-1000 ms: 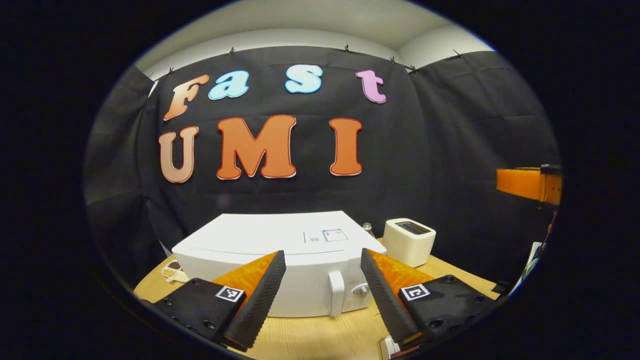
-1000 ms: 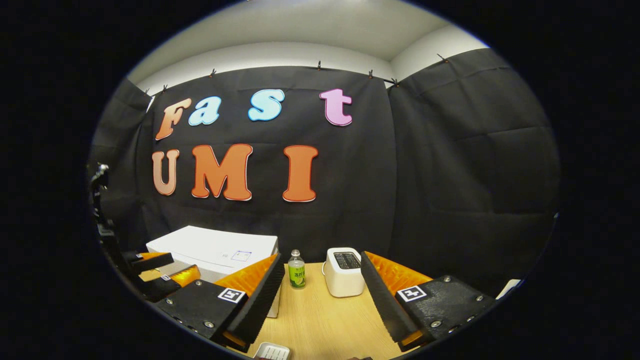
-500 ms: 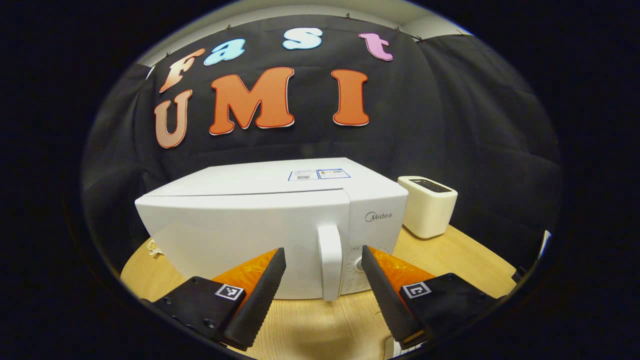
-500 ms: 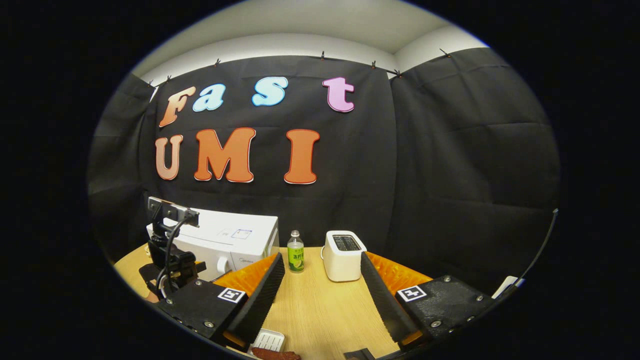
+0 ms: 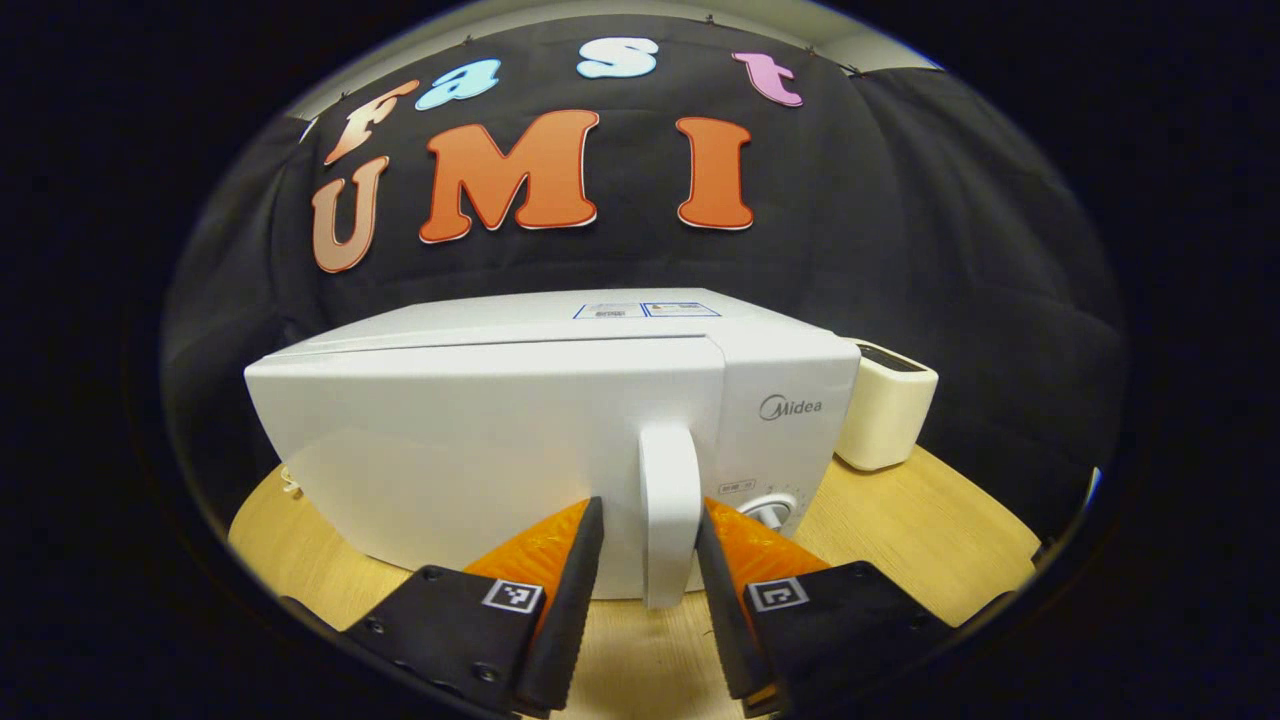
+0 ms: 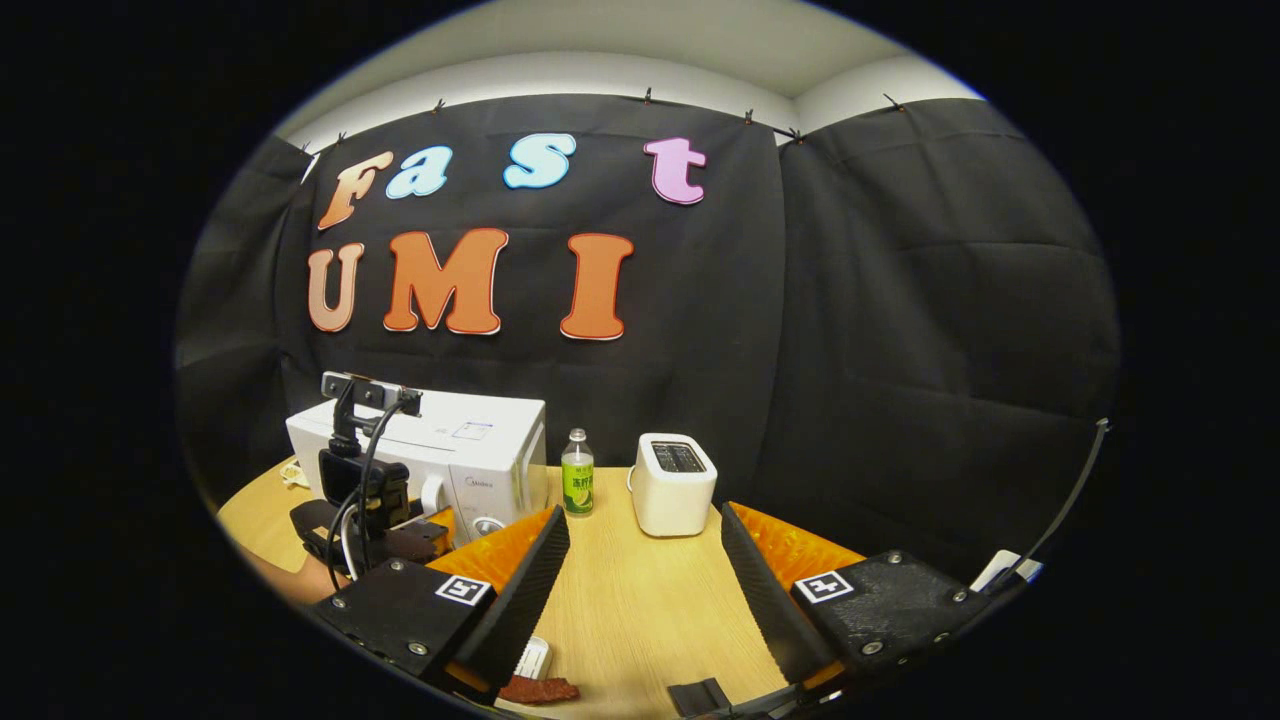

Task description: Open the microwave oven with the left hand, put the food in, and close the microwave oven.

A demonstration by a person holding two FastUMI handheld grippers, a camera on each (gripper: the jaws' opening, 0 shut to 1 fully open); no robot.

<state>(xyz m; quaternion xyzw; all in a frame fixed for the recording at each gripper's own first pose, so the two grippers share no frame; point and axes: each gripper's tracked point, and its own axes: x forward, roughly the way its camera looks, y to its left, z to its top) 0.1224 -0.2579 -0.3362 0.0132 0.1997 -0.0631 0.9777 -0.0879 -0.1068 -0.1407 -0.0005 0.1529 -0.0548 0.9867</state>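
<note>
Left gripper low in the middle, fingers close on both sides of the microwave handle, touch unclear, right gripper wide open, holding nothing, over the table.

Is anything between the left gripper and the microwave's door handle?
Nothing visible. The left gripper has its fingers either side of the door handle of the closed microwave oven, apparently with narrow gaps, not yet pressing.
</note>
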